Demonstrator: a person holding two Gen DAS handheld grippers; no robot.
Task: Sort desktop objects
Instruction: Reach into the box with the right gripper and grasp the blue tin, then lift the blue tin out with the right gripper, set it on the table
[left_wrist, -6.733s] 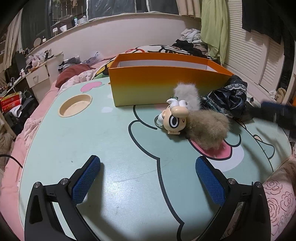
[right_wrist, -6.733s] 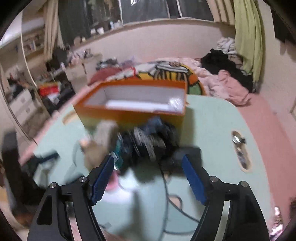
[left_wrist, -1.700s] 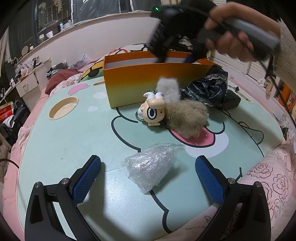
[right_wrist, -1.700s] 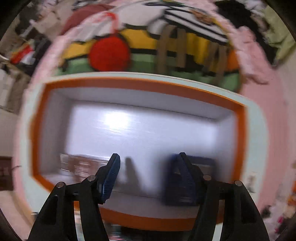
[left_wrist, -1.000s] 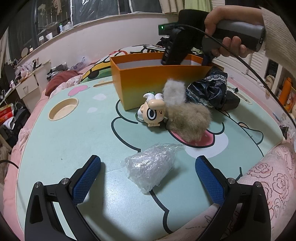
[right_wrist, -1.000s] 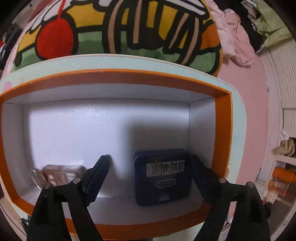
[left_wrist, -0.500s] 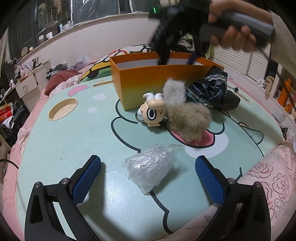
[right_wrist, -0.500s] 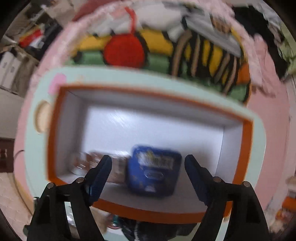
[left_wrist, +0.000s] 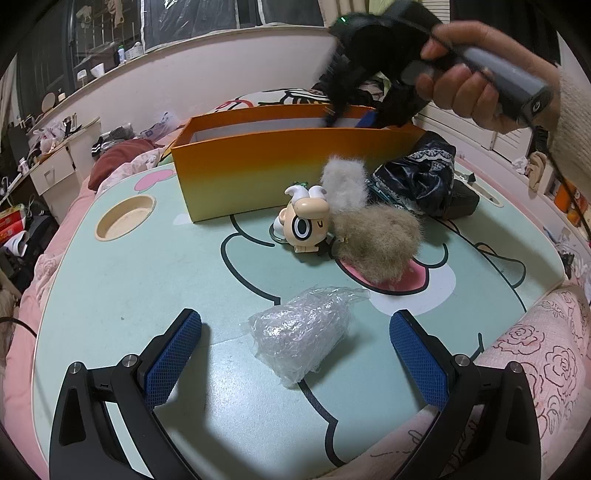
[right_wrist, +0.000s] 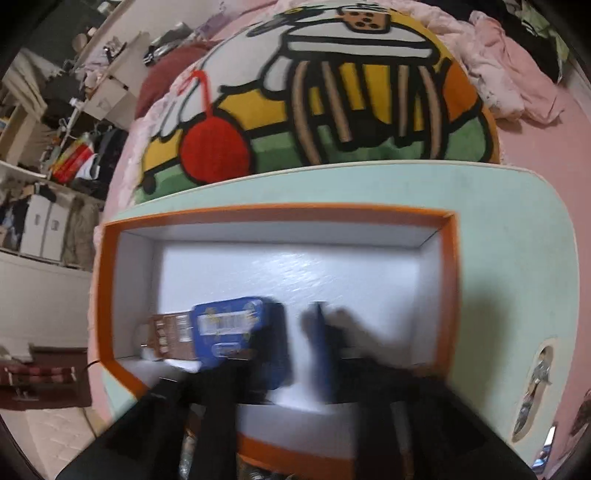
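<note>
Orange box (right_wrist: 448, 280) sits on the table (left_wrist: 122, 295), my right gripper (right_wrist: 295, 343) above it — jaws partly spread, just been closing, blurred, nothing clearly between them. Inside lie a blue tin (right_wrist: 232, 328) and a brown packet (right_wrist: 171, 334), touching. My left gripper (left_wrist: 295, 354) has jaws spread wide — a clear plastic bag (left_wrist: 303, 336) lies between them, untouched.

Left gripper (left_wrist: 295, 354) gapes wide, empty; right gripper (left_wrist: 351, 118), hand-held (left_wrist: 469, 81), angled steeply down, jaws just closing
</note>
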